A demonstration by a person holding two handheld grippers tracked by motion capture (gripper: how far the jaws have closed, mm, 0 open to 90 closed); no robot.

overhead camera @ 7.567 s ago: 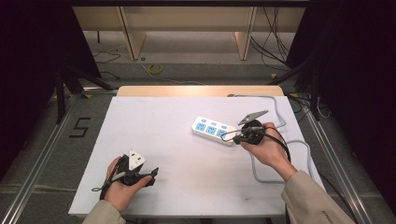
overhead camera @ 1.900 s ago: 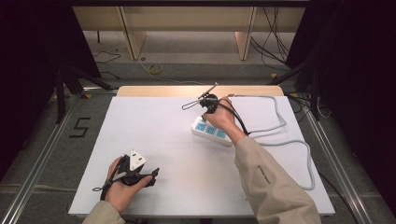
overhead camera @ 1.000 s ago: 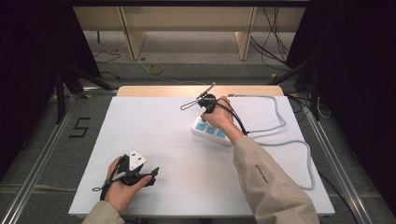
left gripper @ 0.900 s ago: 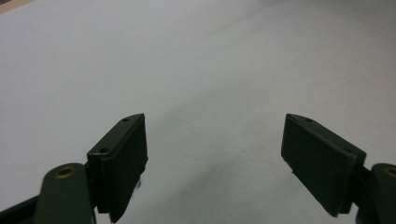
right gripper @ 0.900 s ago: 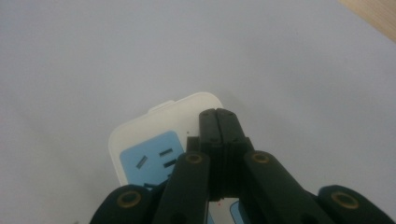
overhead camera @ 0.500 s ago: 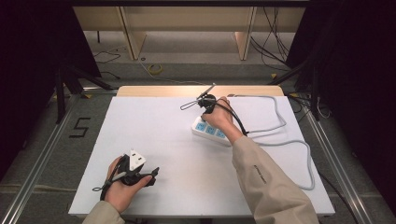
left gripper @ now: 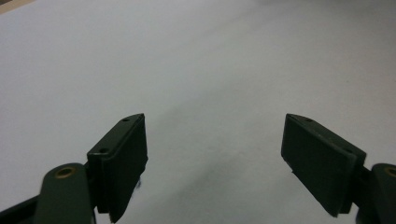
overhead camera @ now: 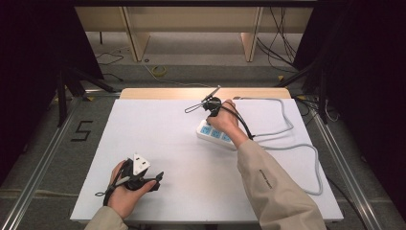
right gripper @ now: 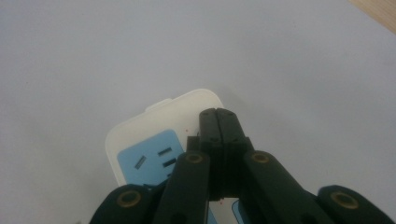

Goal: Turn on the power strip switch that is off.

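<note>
A white power strip (overhead camera: 216, 135) with blue socket faces lies on the white table (overhead camera: 182, 143), right of the middle. In the high view my right gripper (overhead camera: 208, 114) hangs over the strip's far-left end, with the hand partly covering the strip. In the right gripper view, that gripper (right gripper: 219, 120) is shut with nothing held. Its tip points at the strip's (right gripper: 140, 140) white rounded end, beside a blue socket. I cannot tell whether it touches. My left gripper (overhead camera: 155, 181) rests near the front left of the table. It stands open (left gripper: 215, 158) over bare tabletop.
The strip's grey cable (overhead camera: 292, 139) loops over the table's right side and runs off the far edge. A wooden strip (overhead camera: 158, 92) borders the table's far side. Metal rails (overhead camera: 43, 158) flank the table, and the floor beyond carries loose cables.
Since 7.6 s ago, the right gripper has moved from the strip's right end to its far-left end. Over the last second nothing has visibly moved. The left gripper has stayed put.
</note>
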